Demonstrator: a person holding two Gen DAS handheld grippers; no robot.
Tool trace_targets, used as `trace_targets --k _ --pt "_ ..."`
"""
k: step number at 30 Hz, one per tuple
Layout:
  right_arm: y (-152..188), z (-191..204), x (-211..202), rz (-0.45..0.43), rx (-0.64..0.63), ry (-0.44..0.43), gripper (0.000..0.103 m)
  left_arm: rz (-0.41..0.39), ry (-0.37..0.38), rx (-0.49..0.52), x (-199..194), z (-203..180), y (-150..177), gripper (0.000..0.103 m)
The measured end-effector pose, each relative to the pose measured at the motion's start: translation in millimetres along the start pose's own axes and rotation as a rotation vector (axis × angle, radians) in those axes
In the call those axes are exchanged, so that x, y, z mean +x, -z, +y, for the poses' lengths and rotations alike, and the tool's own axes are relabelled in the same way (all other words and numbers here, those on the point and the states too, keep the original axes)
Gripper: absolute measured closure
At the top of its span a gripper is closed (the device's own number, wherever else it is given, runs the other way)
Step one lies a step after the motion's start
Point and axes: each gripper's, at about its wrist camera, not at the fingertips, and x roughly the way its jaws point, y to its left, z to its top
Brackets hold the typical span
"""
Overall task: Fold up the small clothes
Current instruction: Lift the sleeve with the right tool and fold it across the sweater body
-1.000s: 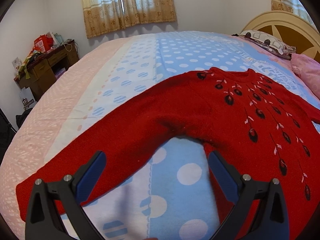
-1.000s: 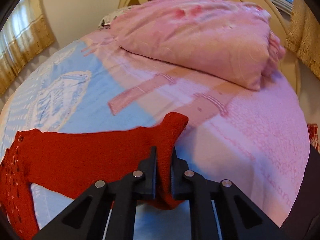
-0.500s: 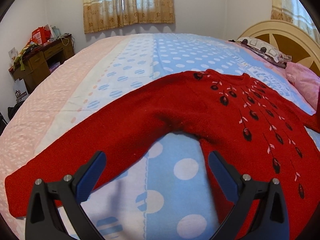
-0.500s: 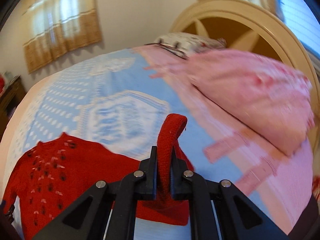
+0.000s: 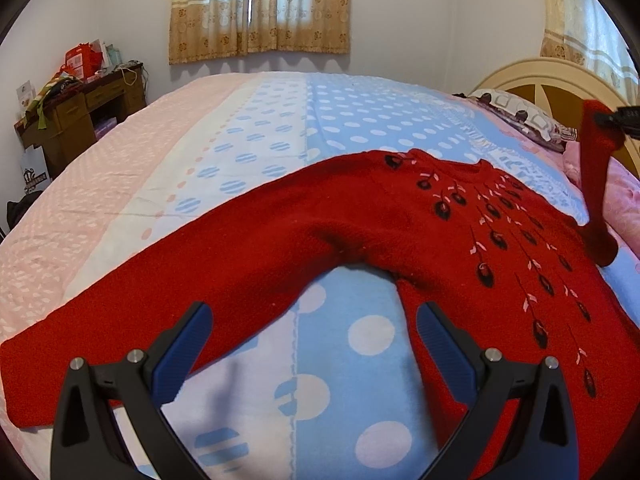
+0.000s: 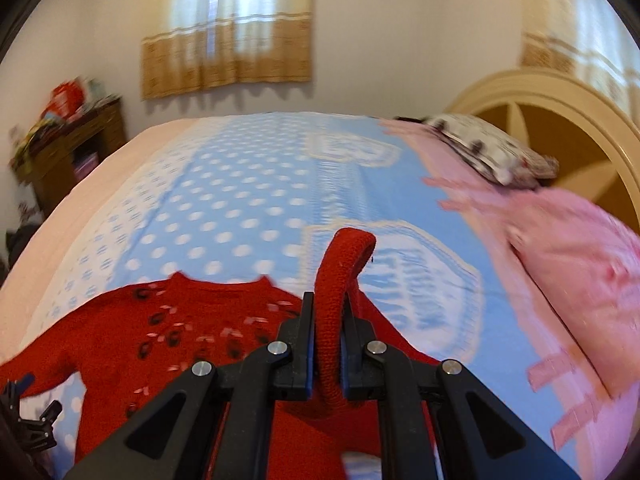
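Sweater (image 5: 360, 224): red knit, black-and-pink bud motifs. Bedspread (image 5: 352, 120): pale blue with white dots, pink border. Curtains (image 5: 260, 4): beige, patterned.

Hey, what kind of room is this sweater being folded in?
Most likely a home bedroom: the sweater lies on a bed with a headboard and pillow, and curtains hang behind.

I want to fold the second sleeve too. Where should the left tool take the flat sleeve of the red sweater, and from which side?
Probably at the cuff end of the flat sleeve, where it ends in a free straight edge. The open left tool could come down from above, near the lower edge, and pinch both layers. The right tool holds the other sleeve the same way.
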Motion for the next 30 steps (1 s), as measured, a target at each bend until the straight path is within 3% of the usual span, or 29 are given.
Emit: trace_targets --k 11,16,19,21,22,23,25,30 --pt "26.7 126.7 30.8 0.038 -0.203 -0.127 0.095 0.005 0.006 -0.004 -3.5 4.1 2.0 0.0" --pt "49.7 161.2 50.6 0.08 -0.239 -0.177 0.094 0.026 0.025 0.007 -4.4 2.9 4.5 0.0" --pt "67.2 175.0 68.3 0.135 -0.242 -0.264 0.093 0.041 0.047 0.005 -4.6 2.4 5.4 0.0" --pt "77.3 178.1 74.8 0.165 -0.248 -0.292 0.073 0.052 0.054 0.017 -5.4 0.3 4.6 0.0" --pt "82.8 178.4 75.6 0.179 -0.252 -0.309 0.045 0.053 0.055 0.027 -6.5 -1.4 3.8 0.0" --pt "88.8 176.2 73.8 0.185 -0.252 -0.331 0.034 0.055 0.057 0.037 -7.8 -3.5 3.2 0.0" --pt "101.8 166.5 65.7 0.183 -0.252 -0.365 0.034 0.063 0.076 0.049 -9.6 -7.2 0.1 0.0" --pt "123.9 121.0 51.4 0.191 -0.224 -0.311 0.034 0.083 0.104 0.101 -9.0 -26.6 -13.8 0.006"
